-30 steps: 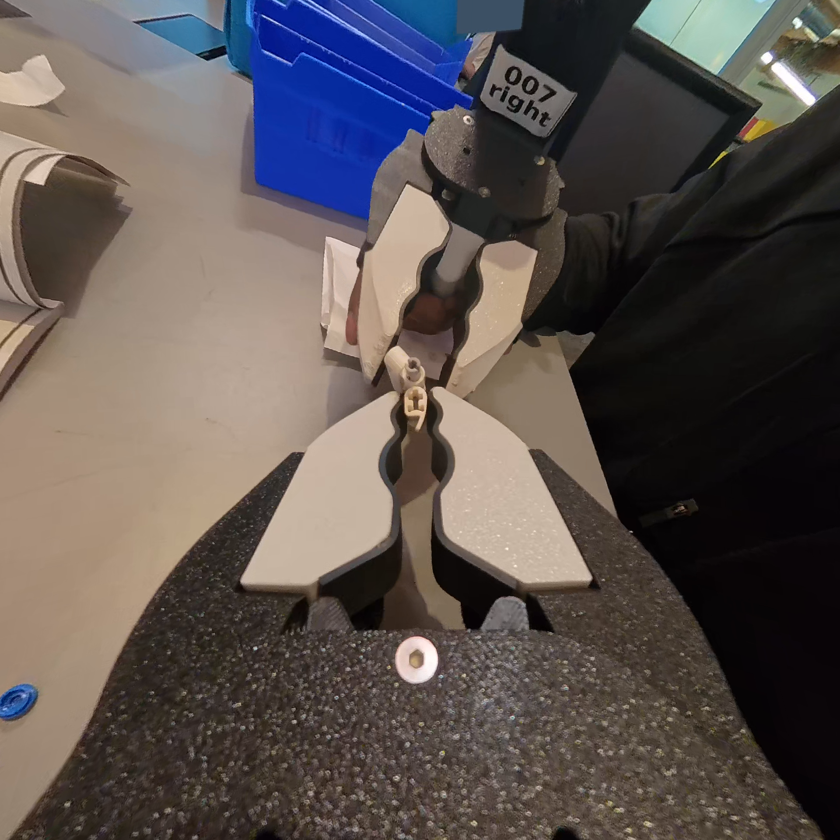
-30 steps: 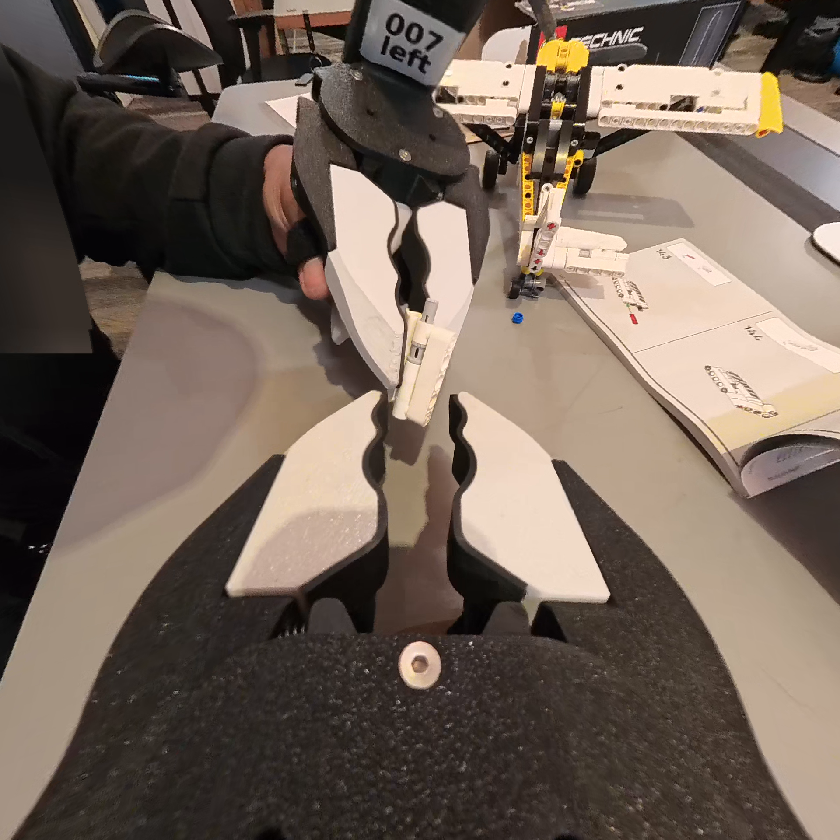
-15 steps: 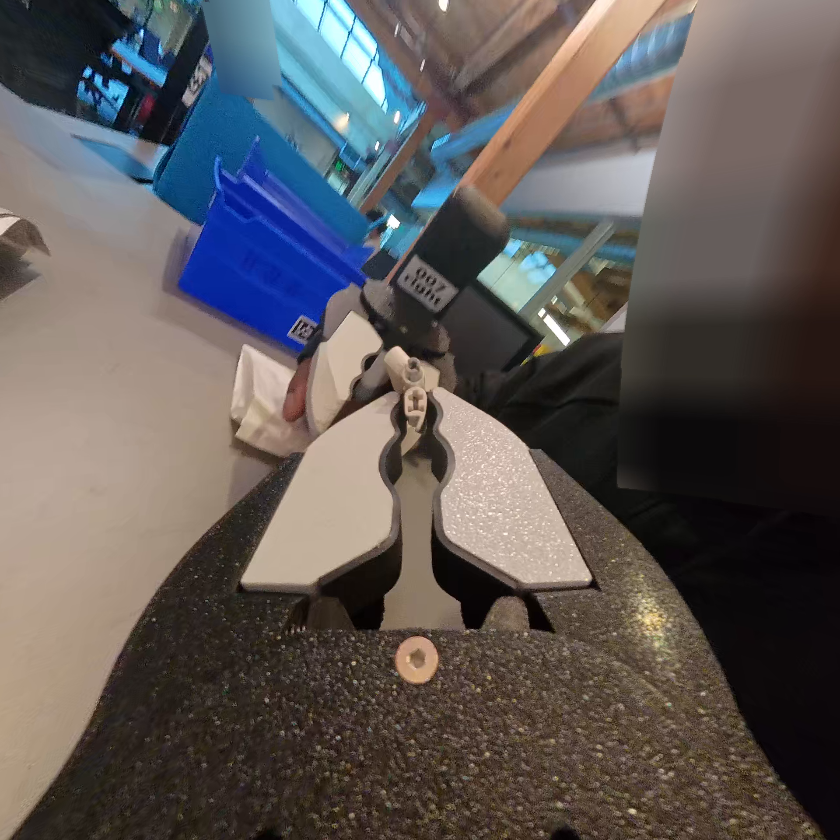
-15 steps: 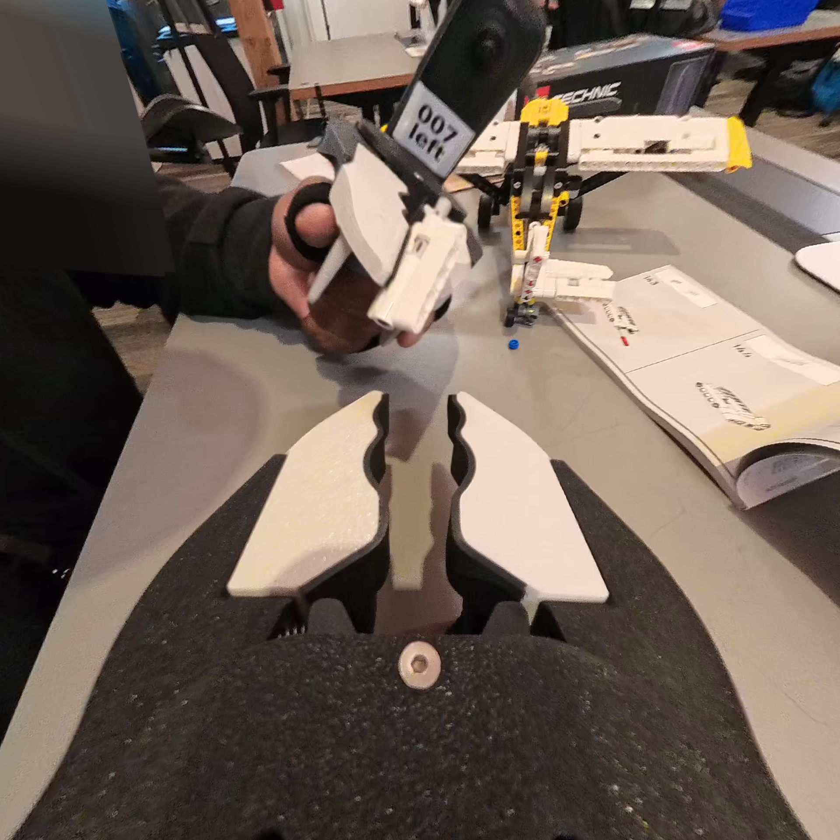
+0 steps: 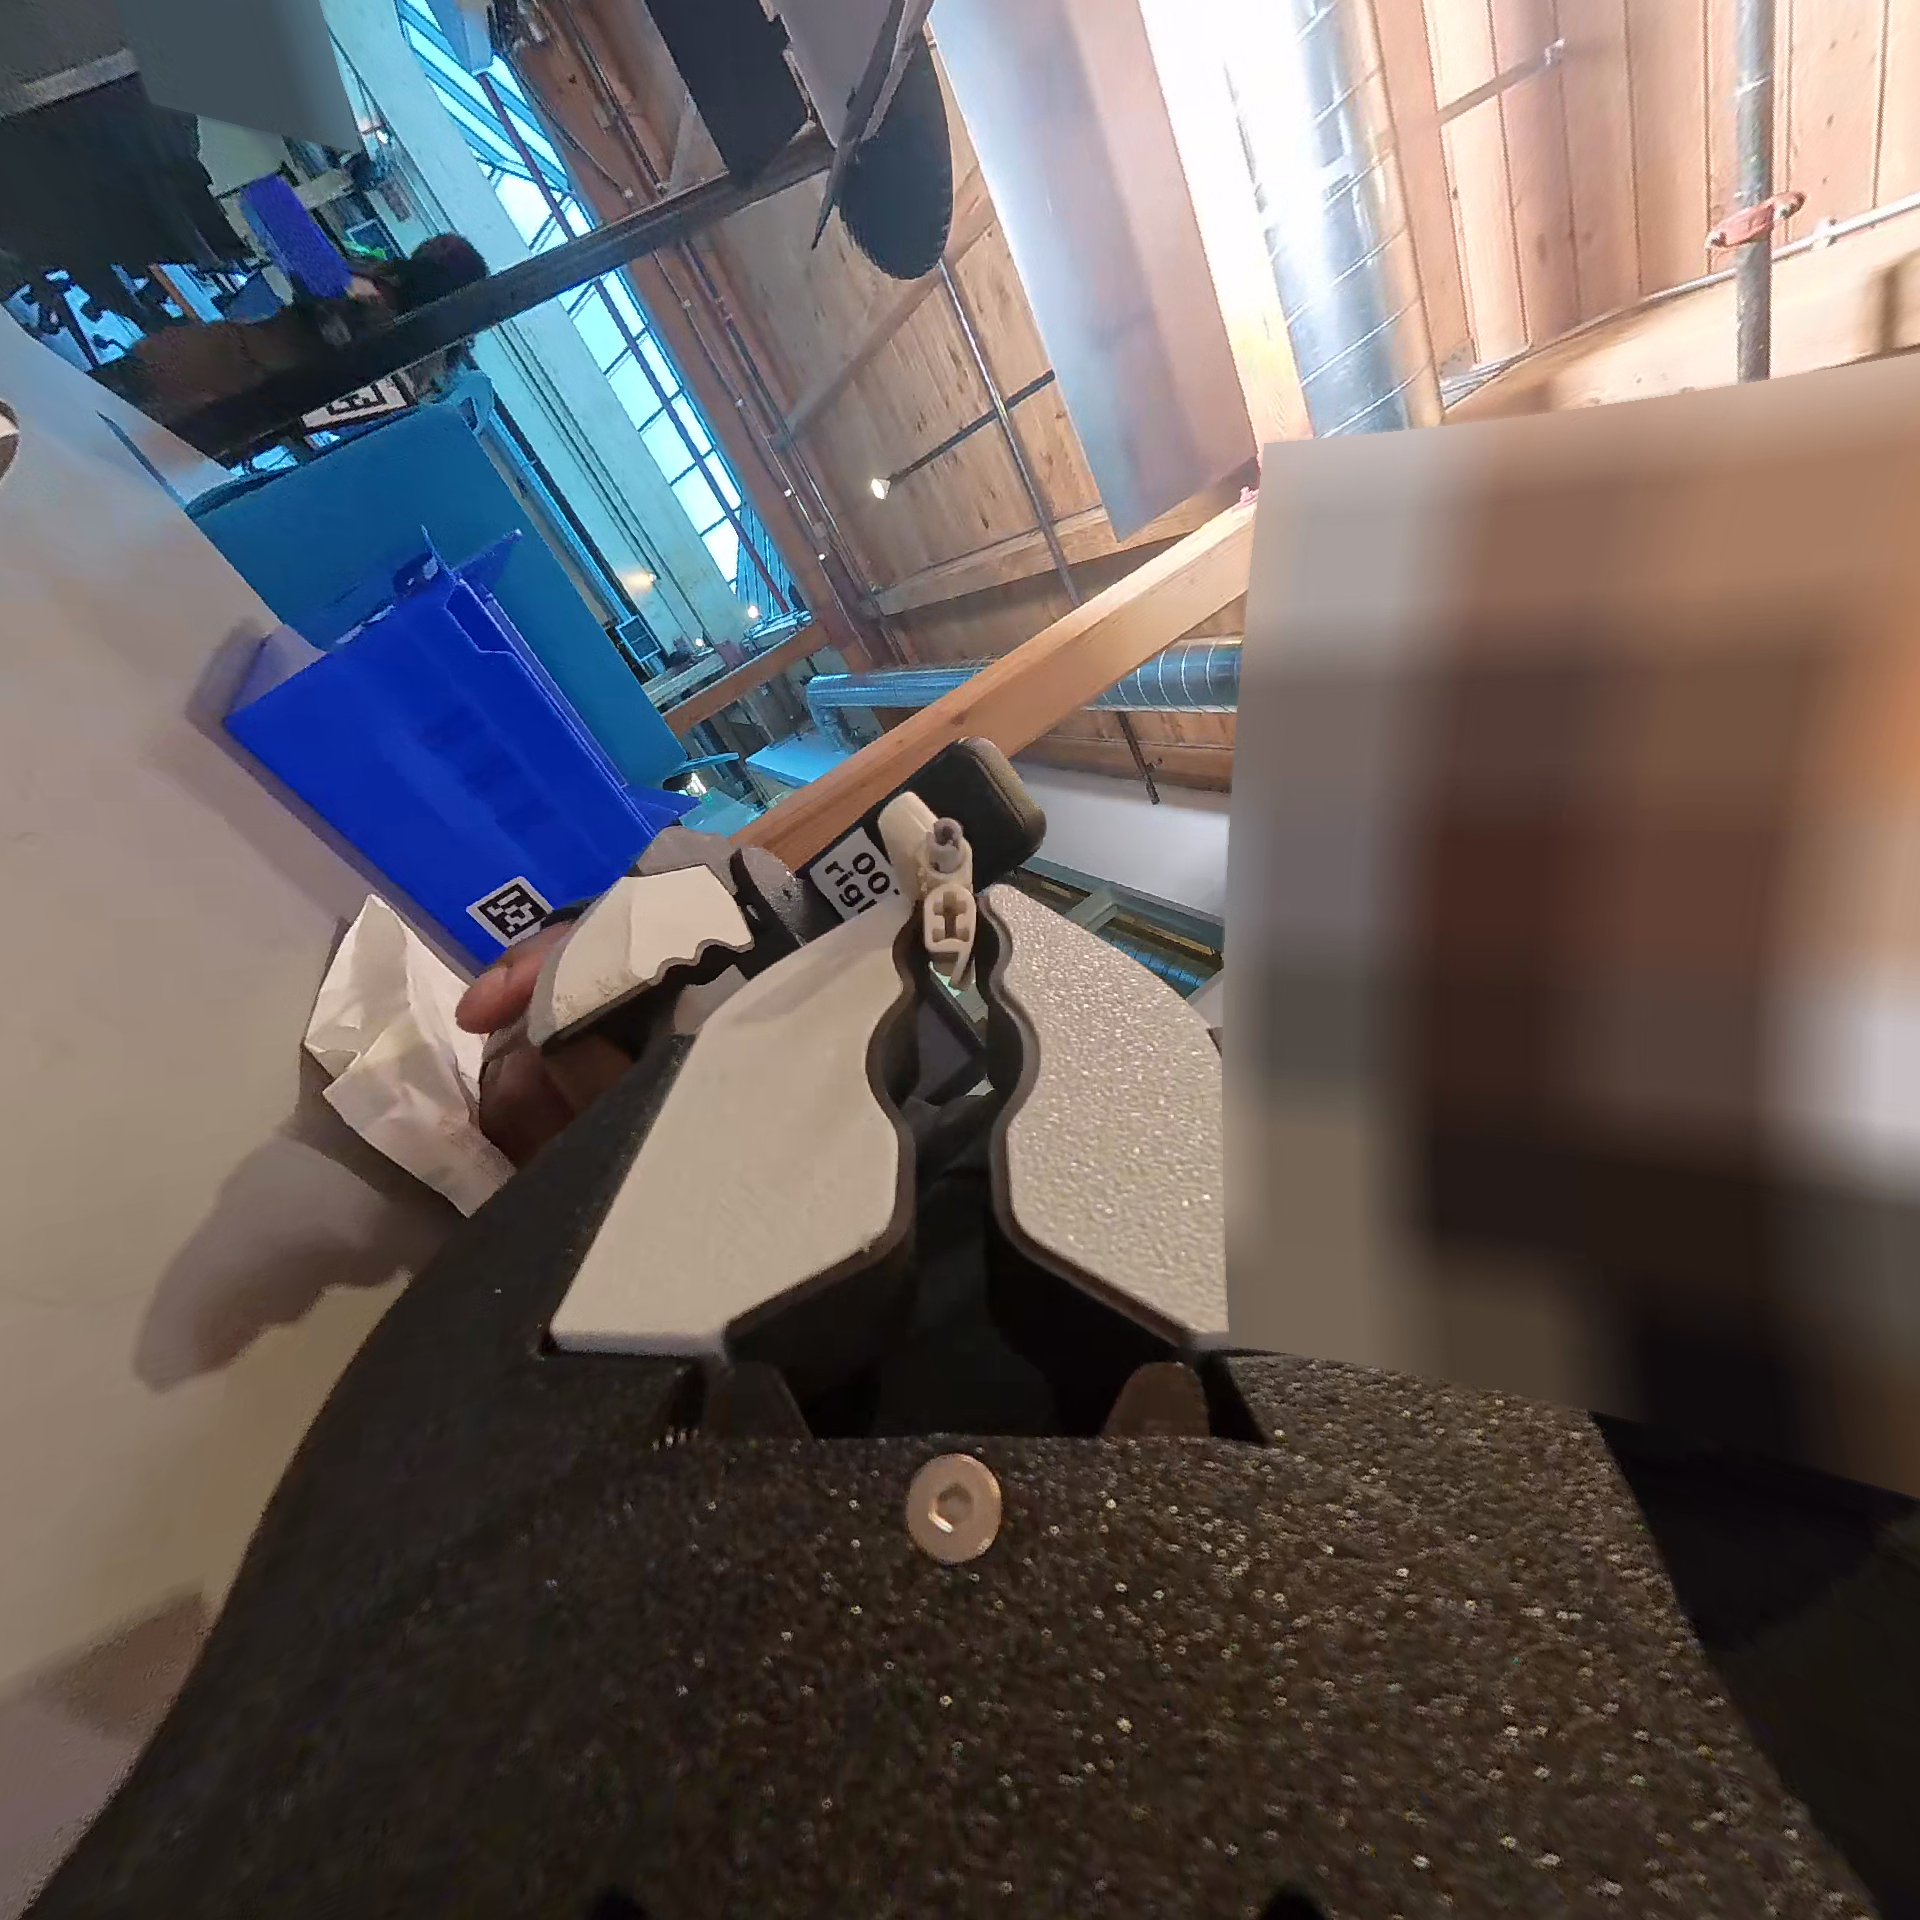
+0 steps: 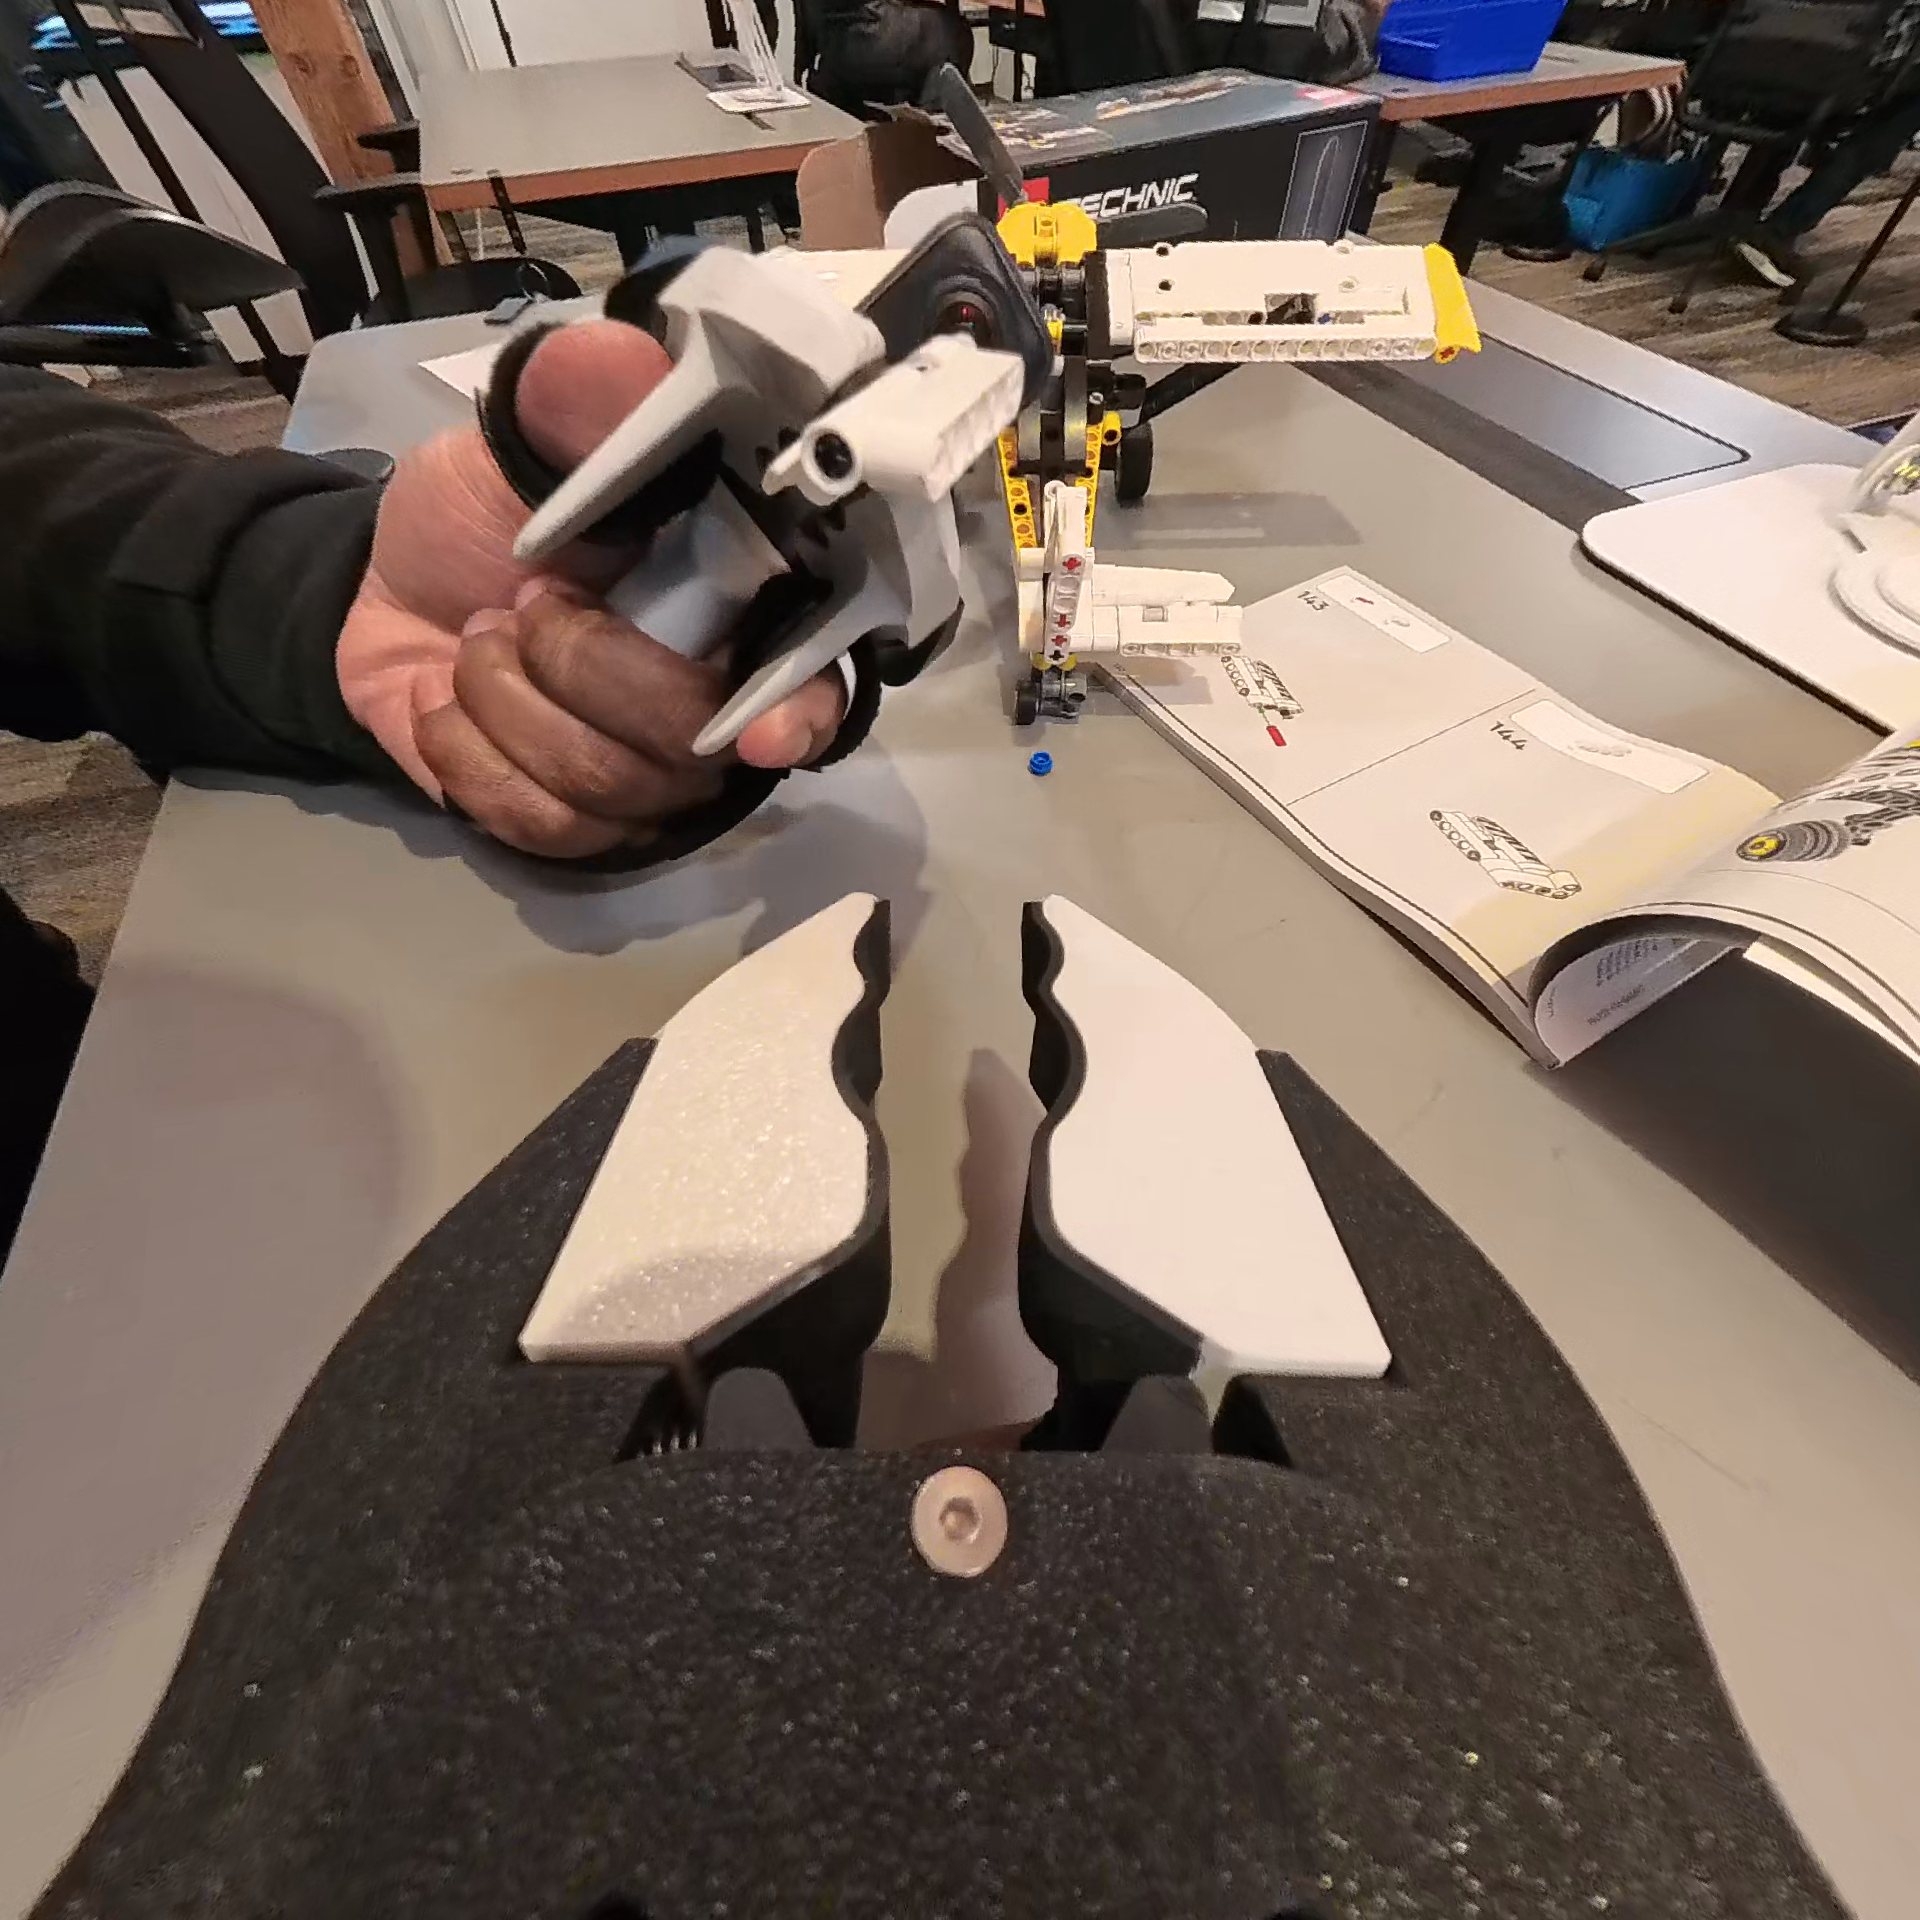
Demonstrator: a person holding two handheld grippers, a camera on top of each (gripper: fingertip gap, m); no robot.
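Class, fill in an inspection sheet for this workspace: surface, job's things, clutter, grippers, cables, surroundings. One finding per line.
Surface: grey table.
Job's things: white brick piece, white and yellow brick model, open instruction booklet.
Clutter: small blue stud, crumpled white paper, blue bins.
Grippers: left gripper raised off the table, pads pressed on the white brick piece; right gripper open, nothing between its fingers.
Cables: nothing seen.
Surroundings: other tables, chairs, wooden ceiling beams.
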